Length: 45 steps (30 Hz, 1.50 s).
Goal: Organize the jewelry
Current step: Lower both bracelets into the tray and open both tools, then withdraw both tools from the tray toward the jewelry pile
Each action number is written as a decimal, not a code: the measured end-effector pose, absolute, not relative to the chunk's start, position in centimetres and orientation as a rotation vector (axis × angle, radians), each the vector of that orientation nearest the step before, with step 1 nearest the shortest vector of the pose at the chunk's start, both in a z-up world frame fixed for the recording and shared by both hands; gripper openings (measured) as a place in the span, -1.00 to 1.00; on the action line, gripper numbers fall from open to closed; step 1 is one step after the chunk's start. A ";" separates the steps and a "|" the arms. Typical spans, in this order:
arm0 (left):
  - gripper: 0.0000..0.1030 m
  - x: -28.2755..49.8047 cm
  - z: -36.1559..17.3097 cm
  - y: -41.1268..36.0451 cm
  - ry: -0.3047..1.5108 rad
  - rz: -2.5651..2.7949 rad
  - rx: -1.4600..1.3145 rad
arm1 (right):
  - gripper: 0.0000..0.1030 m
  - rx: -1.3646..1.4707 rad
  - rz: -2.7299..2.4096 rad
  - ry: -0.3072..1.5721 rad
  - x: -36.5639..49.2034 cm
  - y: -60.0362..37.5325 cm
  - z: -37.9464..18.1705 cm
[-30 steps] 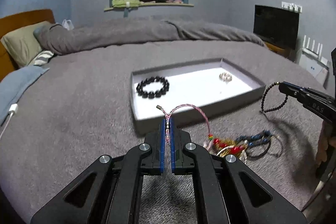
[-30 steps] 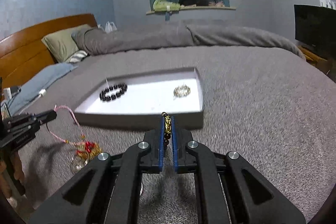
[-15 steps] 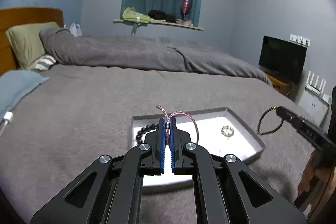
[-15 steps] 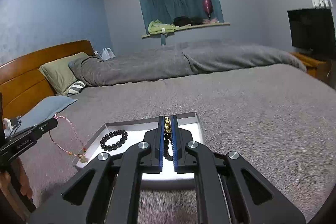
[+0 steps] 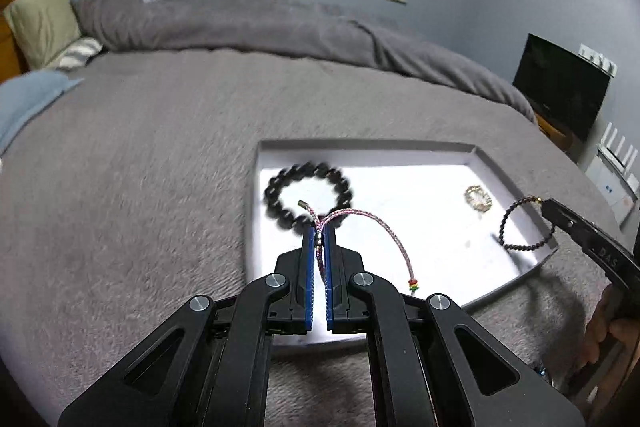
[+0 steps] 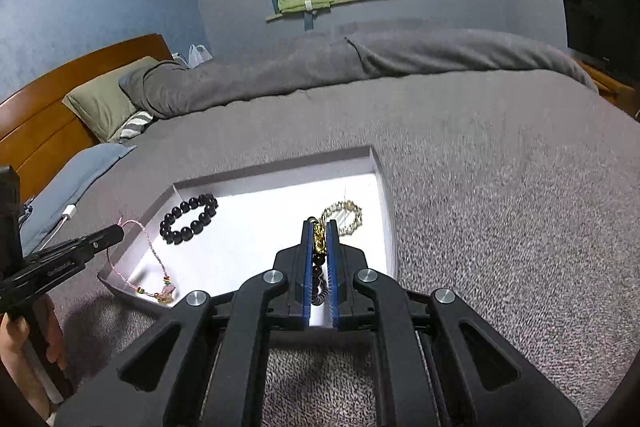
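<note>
Left wrist view: the grey tray (image 5: 360, 146) with its white floor lies on the grey blanket (image 5: 140, 167) and serves as the landmark. Over the tray's near left part, the left gripper (image 5: 319, 233) has its jaws clamped on a pink braided cord bracelet (image 5: 384, 231), which arcs out to the right and hangs down toward the tray floor, ending in small coloured beads. Just beyond those fingertips, inside the tray's left half, lies a black bead bracelet (image 5: 306, 193). Further right, in the tray's right half, lies a small pale metal chain bracelet (image 5: 478, 198). Over the tray's right rim, the right gripper (image 5: 545, 205) has its jaws pinched on a dark small-bead bracelet (image 5: 520, 227) that dangles as a loop above the tray's near right corner. In the right wrist view, a gold charm (image 6: 319, 237) on this bracelet sits between the blue pads (image 6: 306, 259). A hand (image 5: 608, 331) shows at the right edge, outside the tray.
</note>
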<state>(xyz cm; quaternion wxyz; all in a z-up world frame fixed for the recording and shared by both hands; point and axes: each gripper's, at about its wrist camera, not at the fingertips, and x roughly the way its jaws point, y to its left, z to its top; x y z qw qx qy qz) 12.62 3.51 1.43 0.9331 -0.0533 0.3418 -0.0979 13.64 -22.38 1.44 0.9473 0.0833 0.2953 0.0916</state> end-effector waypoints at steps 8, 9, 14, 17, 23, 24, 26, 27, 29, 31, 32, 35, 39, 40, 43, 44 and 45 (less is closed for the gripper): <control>-0.90 12.4 0.3 3.4 0.756 -0.197 -0.073 | -0.88 0.132 0.175 0.678 13.5 -21.7 0.1; -0.90 12.3 0.2 3.2 0.757 -0.200 -0.061 | -0.88 0.126 0.167 0.687 13.5 -21.6 -0.1; -0.90 12.2 -0.3 2.2 0.775 -0.195 -0.005 | -0.87 0.109 0.161 0.696 13.6 -21.5 -0.4; -0.90 12.5 -0.7 2.5 0.791 -0.188 -0.016 | -0.87 0.083 0.156 0.691 13.6 -21.2 -0.4; -0.90 12.5 -0.7 2.5 0.792 -0.170 -0.005 | -0.87 0.062 0.129 0.680 13.7 -21.3 -0.4; -0.90 12.5 -0.7 2.5 0.794 -0.170 -0.005 | -0.87 0.062 0.126 0.680 13.6 -21.3 -0.4; -0.89 12.5 -0.8 2.5 0.795 -0.170 -0.001 | -0.87 0.064 0.124 0.678 13.6 -21.4 -0.4; -0.89 12.5 -0.8 2.4 0.796 -0.169 -0.001 | -0.87 0.065 0.123 0.677 13.6 -21.4 -0.4; -0.85 12.4 -0.7 2.4 0.793 -0.172 -0.003 | -0.87 0.066 0.121 0.674 13.5 -21.4 -0.4; -0.70 12.3 -0.6 2.4 0.783 -0.176 -0.007 | -0.85 0.069 0.120 0.670 13.5 -21.4 -0.3; -0.65 12.2 -0.5 2.4 0.777 -0.173 -0.005 | -0.85 0.071 0.120 0.667 13.4 -21.5 -0.3; -0.62 12.1 -0.3 2.4 0.765 -0.173 -0.006 | -0.82 0.085 0.127 0.646 13.1 -21.7 0.0; -0.33 11.7 0.1 2.5 0.743 -0.175 -0.017 | -0.25 0.094 0.134 0.596 12.3 -21.9 0.9; -0.19 11.5 0.4 2.5 0.730 -0.176 -0.018 | -0.25 0.095 0.134 0.581 12.1 -21.9 1.1; 0.21 11.0 1.0 2.5 0.692 -0.170 -0.009 | 0.15 0.112 0.129 0.543 11.6 -22.2 1.8; 0.28 10.9 1.2 2.5 0.682 -0.166 -0.009 | 0.23 0.117 0.126 0.528 11.3 -22.4 2.0; 0.38 10.8 1.4 2.5 0.675 -0.160 -0.013 | 0.37 0.121 0.121 0.514 11.2 -22.5 2.2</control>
